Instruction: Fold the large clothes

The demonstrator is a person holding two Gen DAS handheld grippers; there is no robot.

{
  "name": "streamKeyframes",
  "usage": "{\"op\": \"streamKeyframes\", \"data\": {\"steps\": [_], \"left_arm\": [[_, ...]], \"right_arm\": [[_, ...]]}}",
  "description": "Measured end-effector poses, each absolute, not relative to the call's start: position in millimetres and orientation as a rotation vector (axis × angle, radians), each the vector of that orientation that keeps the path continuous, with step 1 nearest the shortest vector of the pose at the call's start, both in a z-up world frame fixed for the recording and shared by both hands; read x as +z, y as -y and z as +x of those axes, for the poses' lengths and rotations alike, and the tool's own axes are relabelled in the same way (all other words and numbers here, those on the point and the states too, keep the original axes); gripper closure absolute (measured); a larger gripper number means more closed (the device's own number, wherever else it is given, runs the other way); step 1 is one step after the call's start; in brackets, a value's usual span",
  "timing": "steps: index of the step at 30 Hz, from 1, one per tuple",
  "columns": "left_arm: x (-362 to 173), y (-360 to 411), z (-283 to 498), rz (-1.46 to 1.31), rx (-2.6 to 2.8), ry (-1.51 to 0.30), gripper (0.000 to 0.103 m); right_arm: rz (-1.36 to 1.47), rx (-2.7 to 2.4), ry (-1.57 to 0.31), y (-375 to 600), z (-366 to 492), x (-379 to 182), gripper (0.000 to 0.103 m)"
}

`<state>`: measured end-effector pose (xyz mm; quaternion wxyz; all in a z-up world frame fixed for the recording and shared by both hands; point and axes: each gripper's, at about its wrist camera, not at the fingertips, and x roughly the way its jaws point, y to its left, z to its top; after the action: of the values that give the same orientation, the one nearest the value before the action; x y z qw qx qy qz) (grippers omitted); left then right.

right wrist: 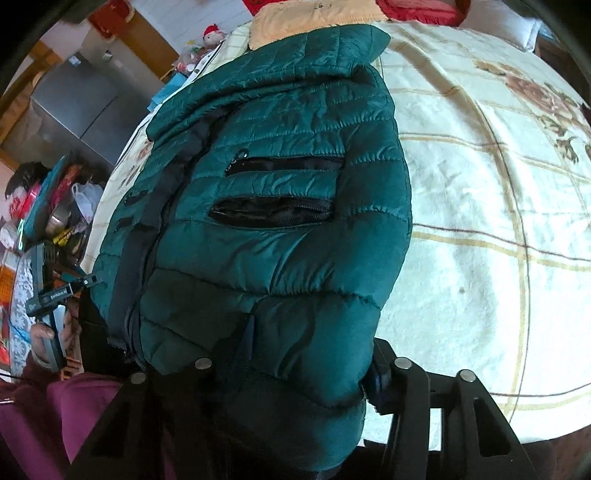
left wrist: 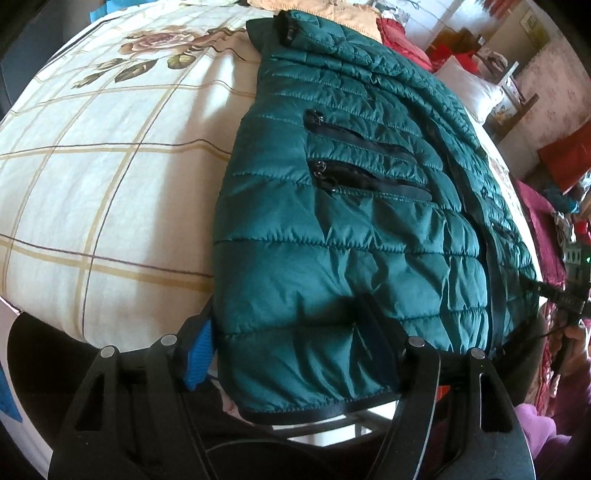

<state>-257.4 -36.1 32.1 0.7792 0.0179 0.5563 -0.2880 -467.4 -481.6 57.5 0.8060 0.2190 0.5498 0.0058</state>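
Observation:
A dark green quilted puffer jacket (left wrist: 351, 206) lies front up on the bed, with black zip pockets and a black centre zip. My left gripper (left wrist: 288, 350) is shut on the jacket's bottom hem at one corner, with the fabric bunched between the fingers. The jacket (right wrist: 280, 221) also fills the right wrist view. My right gripper (right wrist: 310, 373) is shut on the hem at the other corner. Each gripper shows at the edge of the other's view: the right gripper (left wrist: 569, 295), the left gripper (right wrist: 62, 291).
The bed has a cream checked sheet (left wrist: 110, 166) with a rose print. A beige cloth (right wrist: 314, 18), a red cloth and a white pillow (left wrist: 469, 88) lie near the head. Cluttered shelves and a grey cabinet (right wrist: 74, 107) stand beside the bed.

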Motion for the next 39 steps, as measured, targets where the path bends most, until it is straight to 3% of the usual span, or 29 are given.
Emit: {"op": "streamKeyframes", "data": {"steps": [2,4,5,7,9,12,15,17,30,39], "left_arm": [[32,40,-259,0.068,-0.613,-1.197,0.032],[32,45,-263,0.112,-0.611,-1.191,0.032],[32,45,-263,0.118,-0.61,-1.19,0.032],[32,46,-262,0.118,-0.599,-1.197,0.033],[34,45,-261,0.106,-0.595,-1.198,0.052],[40,45,-264,0.118,-0.591,-1.169,0.069],[48,42,-265,0.109,-0.584,-1.139,0.084],[59,38,-263,0.068,-0.594,-1.117,0.088],[148,44,-223,-0.039,-0.59,-0.844,0.089],[164,67,-166,-0.142,-0.534,-0.784,0.089]], "right_arm": [[0.49,0.029,-1.191,481,-468,53,0.035],[0.439,0.044,-1.208,474,-470,55,0.034],[0.409,0.048,-1.211,471,-470,55,0.037],[0.368,0.054,-1.191,465,-470,59,0.056],[0.365,0.057,-1.165,464,-470,62,0.067],[0.373,0.053,-1.126,465,-467,67,0.079],[0.374,0.063,-1.072,467,-465,82,0.082],[0.345,0.074,-1.014,467,-461,98,0.082],[0.313,-0.015,-0.791,490,-418,155,0.082],[0.35,-0.096,-0.724,512,-377,176,0.082]]}}
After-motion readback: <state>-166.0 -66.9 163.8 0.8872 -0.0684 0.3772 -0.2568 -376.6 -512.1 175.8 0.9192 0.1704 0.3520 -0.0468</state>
